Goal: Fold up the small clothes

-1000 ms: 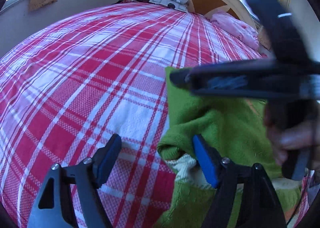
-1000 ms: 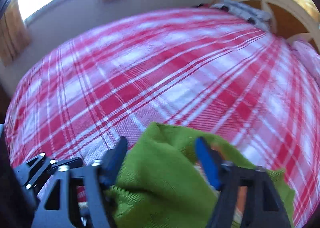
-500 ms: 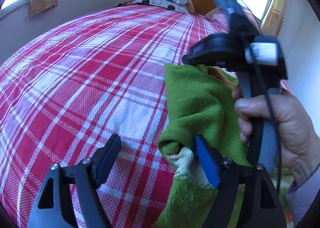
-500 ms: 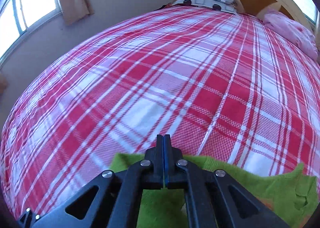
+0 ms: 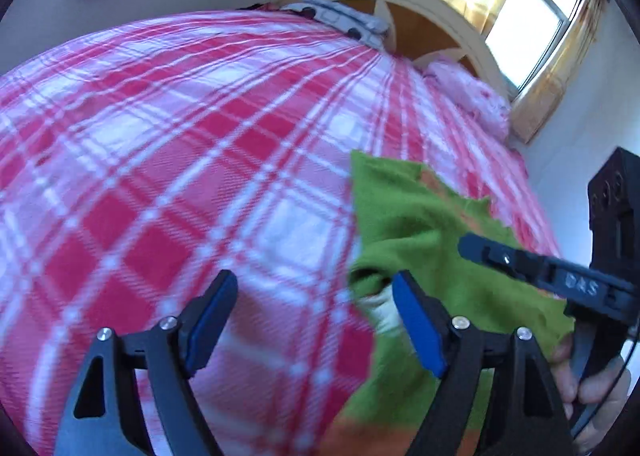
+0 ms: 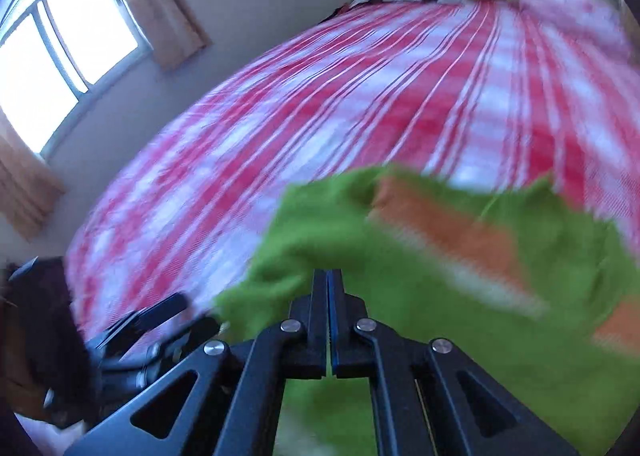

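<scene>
- Green knit garment (image 5: 424,224) with orange bands lies on the near right part of the red plaid bedspread (image 5: 160,160), partly folded over itself; a rolled cuff or hem with a cream lining shows at its left edge.
- Its long axis appears to run from my side up toward the headboard (image 5: 440,16); the left edge reads fairly straight, the far right edge ragged.
- My left gripper (image 5: 312,320): jaws apart and opening, nothing between them but bedspread. The garment's left edge lies just right of the gap, by the right pad.
- My right gripper (image 6: 327,296): jaws together. It sits low over the green cloth, but blur hides whether any fabric is pinched between the pads; I cannot tell.
- Right hand (image 5: 580,372) is over the garment's right half, so it is nearer the body of the cloth; the left is nearer the rolled edge.
- Judgement: the rolled left edge is the left tool's to take, with a small shift rightward.
</scene>
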Available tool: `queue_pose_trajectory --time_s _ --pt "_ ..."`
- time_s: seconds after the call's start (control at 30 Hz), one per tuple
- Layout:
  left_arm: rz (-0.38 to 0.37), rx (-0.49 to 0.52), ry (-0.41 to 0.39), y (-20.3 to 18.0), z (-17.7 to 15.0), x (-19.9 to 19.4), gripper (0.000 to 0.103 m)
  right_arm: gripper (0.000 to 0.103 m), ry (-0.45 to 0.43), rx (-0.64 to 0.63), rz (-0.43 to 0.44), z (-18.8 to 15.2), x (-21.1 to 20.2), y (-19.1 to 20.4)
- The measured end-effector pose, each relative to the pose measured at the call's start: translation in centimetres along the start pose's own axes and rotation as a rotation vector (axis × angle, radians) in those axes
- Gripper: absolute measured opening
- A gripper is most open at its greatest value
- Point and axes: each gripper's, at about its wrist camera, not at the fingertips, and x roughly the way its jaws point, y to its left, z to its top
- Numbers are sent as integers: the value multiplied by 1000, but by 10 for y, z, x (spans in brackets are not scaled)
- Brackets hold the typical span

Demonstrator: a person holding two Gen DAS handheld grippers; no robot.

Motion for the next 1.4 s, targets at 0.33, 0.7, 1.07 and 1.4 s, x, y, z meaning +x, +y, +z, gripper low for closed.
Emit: queue_pose_trajectory --time_s 0.33,0.7,1.07,1.4 --pt "154 42 -41 55 23 -46 83 57 49 -160 58 -20 30 80" --pt "142 75 7 48 13 -36 83 30 92 -361 -134 -25 60 89" --pt "130 99 -15 39 12 -46 83 13 18 -471 -163 -58 16 90" --pt "-34 164 62 0 40 -3 83 17 71 -255 105 -102 -35 55"
